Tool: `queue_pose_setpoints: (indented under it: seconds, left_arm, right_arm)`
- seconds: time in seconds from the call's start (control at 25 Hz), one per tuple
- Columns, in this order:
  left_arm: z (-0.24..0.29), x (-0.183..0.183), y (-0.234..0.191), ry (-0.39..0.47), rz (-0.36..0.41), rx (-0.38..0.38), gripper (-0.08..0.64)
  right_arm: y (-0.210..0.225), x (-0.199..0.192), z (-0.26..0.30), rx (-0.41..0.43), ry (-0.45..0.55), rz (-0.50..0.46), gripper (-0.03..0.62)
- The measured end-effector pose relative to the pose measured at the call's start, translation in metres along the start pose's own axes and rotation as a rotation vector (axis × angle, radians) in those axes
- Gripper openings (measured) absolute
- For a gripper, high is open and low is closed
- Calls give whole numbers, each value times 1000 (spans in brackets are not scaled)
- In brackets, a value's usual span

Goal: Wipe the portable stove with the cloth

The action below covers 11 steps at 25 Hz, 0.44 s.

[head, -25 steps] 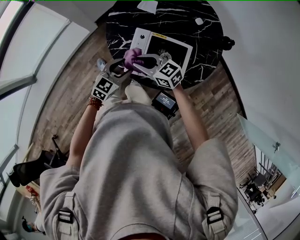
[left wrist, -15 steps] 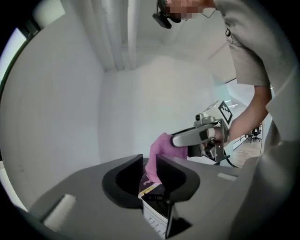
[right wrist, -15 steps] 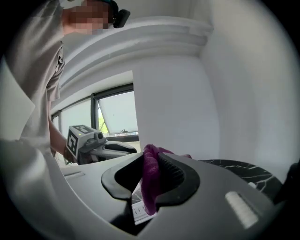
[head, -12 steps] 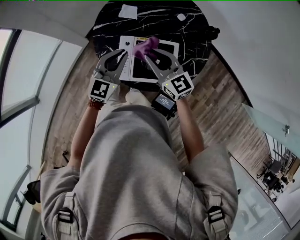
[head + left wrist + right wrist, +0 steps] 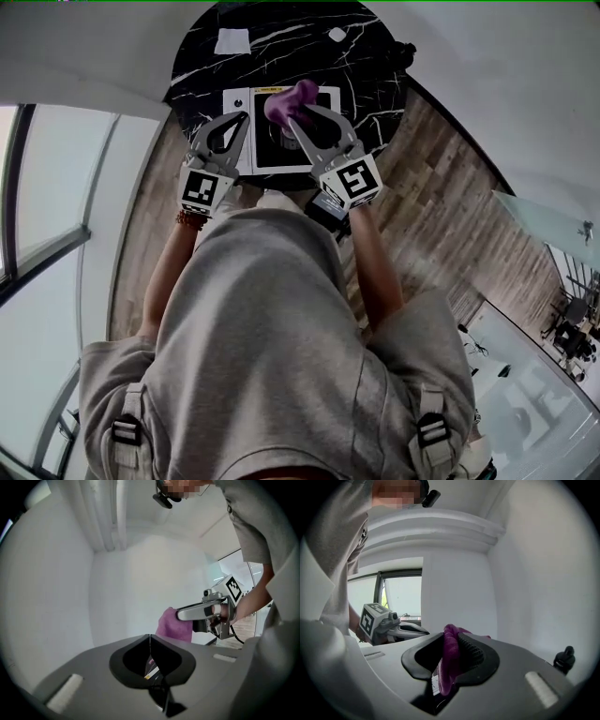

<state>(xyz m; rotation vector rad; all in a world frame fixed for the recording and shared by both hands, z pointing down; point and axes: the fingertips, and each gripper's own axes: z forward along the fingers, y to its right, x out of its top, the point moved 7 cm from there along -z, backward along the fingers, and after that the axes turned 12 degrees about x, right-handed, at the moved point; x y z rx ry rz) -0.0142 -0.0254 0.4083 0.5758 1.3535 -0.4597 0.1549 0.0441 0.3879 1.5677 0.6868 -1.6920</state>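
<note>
The portable stove (image 5: 273, 150), white with a black top, lies on the round black marble table (image 5: 375, 84). My right gripper (image 5: 294, 111) is shut on the purple cloth (image 5: 288, 100) and holds it in the air above the stove. In the right gripper view the cloth (image 5: 448, 660) hangs folded between the jaws. My left gripper (image 5: 243, 121) hovers just left of the cloth, over the stove's left edge. Its jaws have just been closing with nothing between them, and they now meet in the left gripper view (image 5: 150, 637), with the cloth (image 5: 174, 625) beyond them.
A white sheet (image 5: 232, 40) and a small white piece (image 5: 337, 35) lie at the table's far side. A dark object (image 5: 405, 49) stands by the table's right rim. A black device (image 5: 327, 208) hangs at the person's waist. Wooden floor surrounds the table.
Both grippers rose off the stove, the right one carrying the cloth up with it. The left gripper's jaws went from open to shut.
</note>
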Motion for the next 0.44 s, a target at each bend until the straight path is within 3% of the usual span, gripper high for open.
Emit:
queue_pose_setpoints:
  seconds: [0.44]
  left_arm:
    - [14,7,11,20,1,-82,2]
  right_arm:
    - [11,4,-15,-56,7,-3,101]
